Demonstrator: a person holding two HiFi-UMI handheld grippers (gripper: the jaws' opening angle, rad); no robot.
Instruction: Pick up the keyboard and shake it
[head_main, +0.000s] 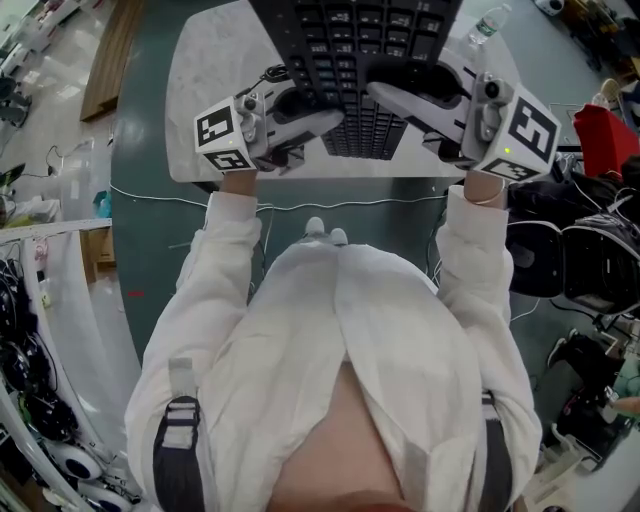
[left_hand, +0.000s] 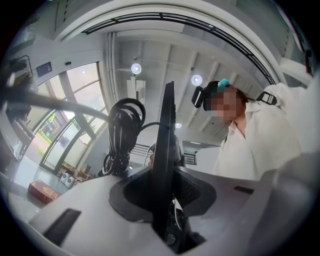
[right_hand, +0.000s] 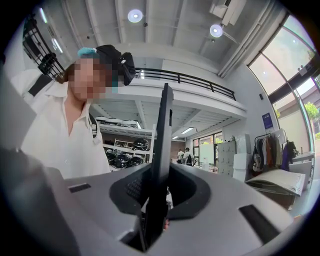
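Note:
A black keyboard (head_main: 360, 50) is held up over the white table (head_main: 200, 90), its keys facing the head camera. My left gripper (head_main: 312, 118) is shut on its near left edge and my right gripper (head_main: 392, 96) is shut on its near right edge. In the left gripper view the keyboard (left_hand: 164, 145) shows edge-on, a thin dark slab standing between the pads, with its coiled black cable (left_hand: 122, 131) hanging to the left. In the right gripper view the keyboard (right_hand: 161, 145) also stands edge-on between the pads. Both gripper cameras look up at the ceiling and the person.
A clear water bottle (head_main: 488, 24) stands at the table's far right. A red object (head_main: 603, 138) and black gear lie on the floor at the right. A thin white cable (head_main: 180, 196) runs across the green floor in front of the table. Wooden boards (head_main: 110, 55) lie at the left.

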